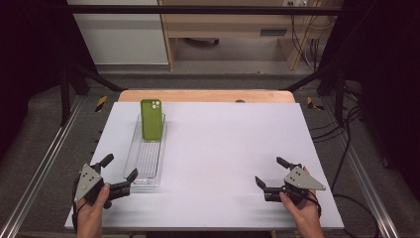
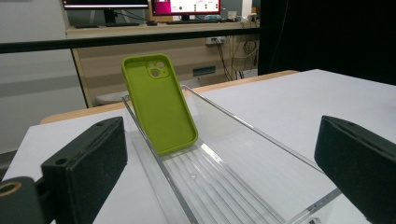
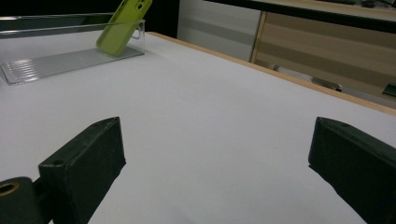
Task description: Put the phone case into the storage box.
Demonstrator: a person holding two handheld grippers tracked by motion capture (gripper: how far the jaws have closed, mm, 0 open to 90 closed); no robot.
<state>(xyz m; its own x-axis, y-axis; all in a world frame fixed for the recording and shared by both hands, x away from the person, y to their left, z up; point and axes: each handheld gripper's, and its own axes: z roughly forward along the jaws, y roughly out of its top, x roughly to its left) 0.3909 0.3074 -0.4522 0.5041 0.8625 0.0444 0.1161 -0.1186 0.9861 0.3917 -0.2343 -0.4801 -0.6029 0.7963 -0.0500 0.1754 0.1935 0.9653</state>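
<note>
L gripper (image 1: 119,173) wide open at tray (image 1: 146,168); R gripper (image 1: 273,171) wide open, empty.

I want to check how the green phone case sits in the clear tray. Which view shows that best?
The left gripper view: the green phone case is close, standing on its bottom edge and leaning back against the far end of the clear tray. The high view shows it small from above. The right gripper view crops its top.
</note>
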